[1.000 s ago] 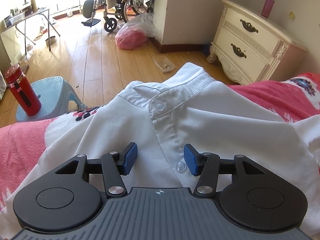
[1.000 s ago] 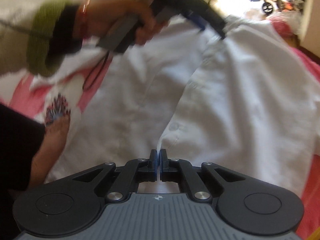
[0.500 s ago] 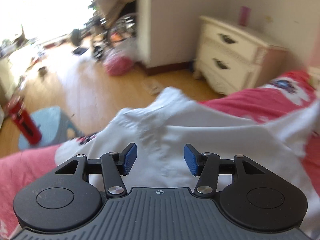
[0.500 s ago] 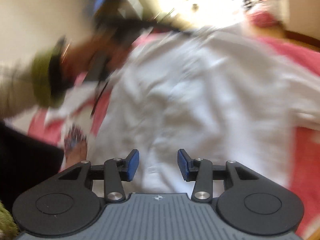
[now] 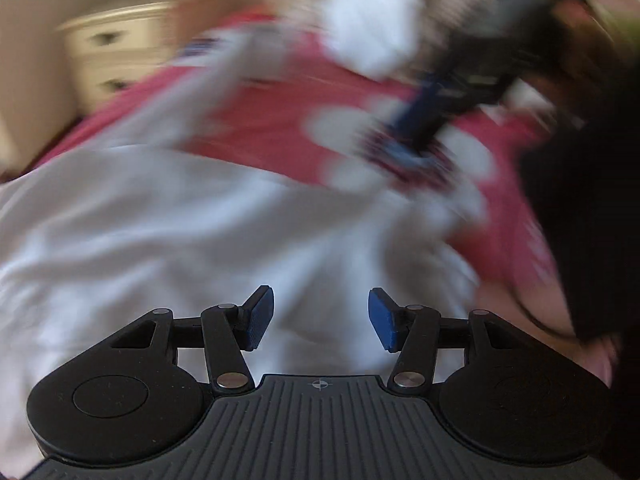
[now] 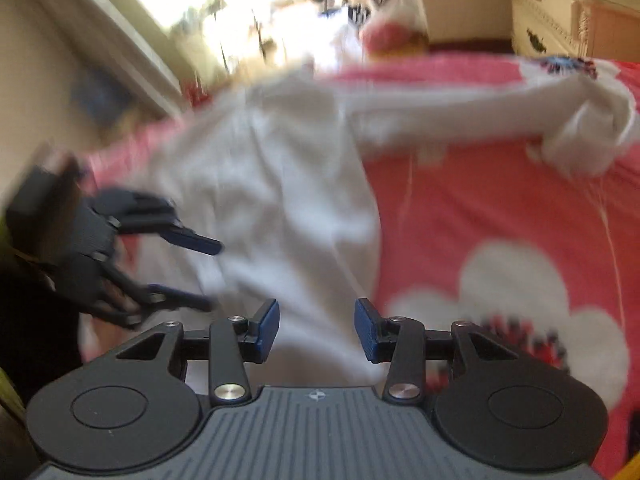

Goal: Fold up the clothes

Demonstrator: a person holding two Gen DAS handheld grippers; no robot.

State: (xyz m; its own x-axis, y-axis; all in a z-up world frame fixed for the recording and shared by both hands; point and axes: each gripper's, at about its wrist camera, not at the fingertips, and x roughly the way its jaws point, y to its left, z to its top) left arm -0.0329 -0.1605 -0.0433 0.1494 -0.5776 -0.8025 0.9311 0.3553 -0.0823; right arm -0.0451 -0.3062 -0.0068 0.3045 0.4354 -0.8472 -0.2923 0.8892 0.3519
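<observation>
A white button shirt [image 5: 160,220] lies spread on a pink bed cover [image 5: 272,128]; the left wrist view is badly blurred. My left gripper [image 5: 321,318] hangs open above the shirt's body, nothing between its blue pads. In the right wrist view the shirt [image 6: 280,200] runs away from me, one sleeve [image 6: 580,128] stretched to the right and bunched at its end. My right gripper [image 6: 316,330] stands open over the shirt's near edge, its pads apart from the cloth. The left gripper [image 6: 210,274] shows at the left there, open. The right gripper [image 5: 416,120] appears as a dark blur over the cover.
The pink cover [image 6: 500,208] with white flower prints fills the right side. A cream nightstand [image 6: 560,12] stands beyond the bed, also seen as the nightstand [image 5: 112,52]. A person's dark clothing [image 5: 592,200] borders the right edge. A bright window and clutter lie far back.
My right gripper has opened and let go of the shirt's front edge. Both hands have swung sideways and rolled; the left one left the collar and now faces across the bed.
</observation>
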